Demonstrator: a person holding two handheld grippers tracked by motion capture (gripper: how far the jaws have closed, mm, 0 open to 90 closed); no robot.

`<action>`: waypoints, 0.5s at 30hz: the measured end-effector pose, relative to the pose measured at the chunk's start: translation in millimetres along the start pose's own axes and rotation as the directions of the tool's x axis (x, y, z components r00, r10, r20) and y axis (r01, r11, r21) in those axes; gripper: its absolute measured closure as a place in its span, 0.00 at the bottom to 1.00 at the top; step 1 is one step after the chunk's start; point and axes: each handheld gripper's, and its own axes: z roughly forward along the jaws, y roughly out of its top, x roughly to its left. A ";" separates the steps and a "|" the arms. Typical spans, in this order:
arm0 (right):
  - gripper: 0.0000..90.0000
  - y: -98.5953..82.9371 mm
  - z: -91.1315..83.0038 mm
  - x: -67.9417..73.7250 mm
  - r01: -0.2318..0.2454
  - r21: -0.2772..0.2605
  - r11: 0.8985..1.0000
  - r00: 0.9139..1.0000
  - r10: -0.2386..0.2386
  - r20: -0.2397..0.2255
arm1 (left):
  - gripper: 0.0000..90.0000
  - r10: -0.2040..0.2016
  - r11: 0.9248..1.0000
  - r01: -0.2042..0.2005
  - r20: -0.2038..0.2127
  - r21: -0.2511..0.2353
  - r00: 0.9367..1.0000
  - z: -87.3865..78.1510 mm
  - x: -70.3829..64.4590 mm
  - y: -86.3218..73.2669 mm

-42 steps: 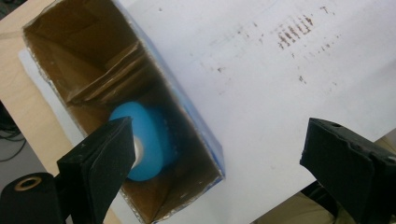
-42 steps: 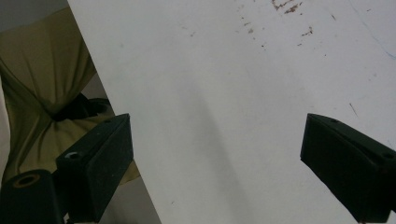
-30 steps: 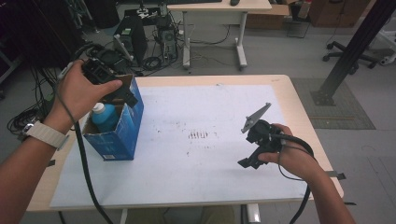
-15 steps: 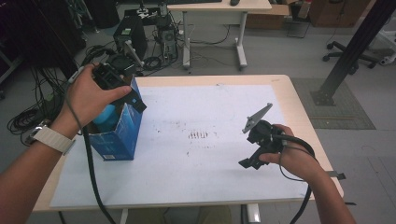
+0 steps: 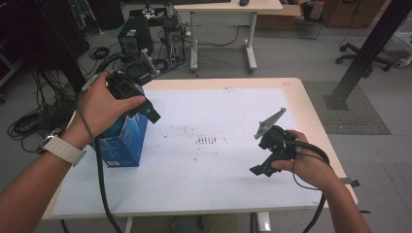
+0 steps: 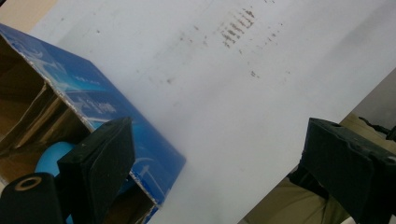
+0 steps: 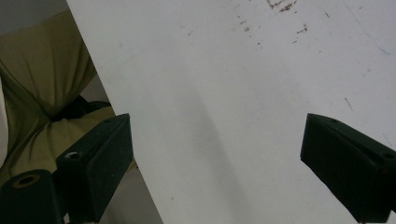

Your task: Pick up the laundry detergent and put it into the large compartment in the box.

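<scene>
Left gripper view, left hand-held gripper point(image 6: 215, 168) released, pale-blue ball point(image 6: 53, 156) inside blue box point(image 6: 112, 116), right hand-held gripper point(image 7: 215, 168) released.

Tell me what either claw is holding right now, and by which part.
Nothing is held. The left claw hangs open over the blue box, jaws wide apart. The right claw is open too, over the white table sheet.

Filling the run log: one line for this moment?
left gripper: open, above blue box | right gripper: open, empty, over table | bottle: in box
</scene>
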 end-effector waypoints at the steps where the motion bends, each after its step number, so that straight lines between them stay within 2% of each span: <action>1: 0.10 0.2 0.2 0.0 0.001 0.000 1.000 1.000 -0.001 0.000 | 0.11 0.002 1.000 -0.002 0.001 -0.001 1.000 0.3 -1.1 -0.3; 6: 0.10 2.2 0.2 -0.7 0.006 -0.002 1.000 1.000 -0.006 -0.001 | 0.11 0.016 1.000 -0.016 -0.003 -0.003 1.000 1.8 -6.6 -1.9; 15: 0.10 5.2 3.1 -1.4 0.009 -0.005 1.000 1.000 -0.009 -0.004 | 0.11 0.038 0.999 -0.038 0.014 0.001 0.999 10.2 -15.6 -5.3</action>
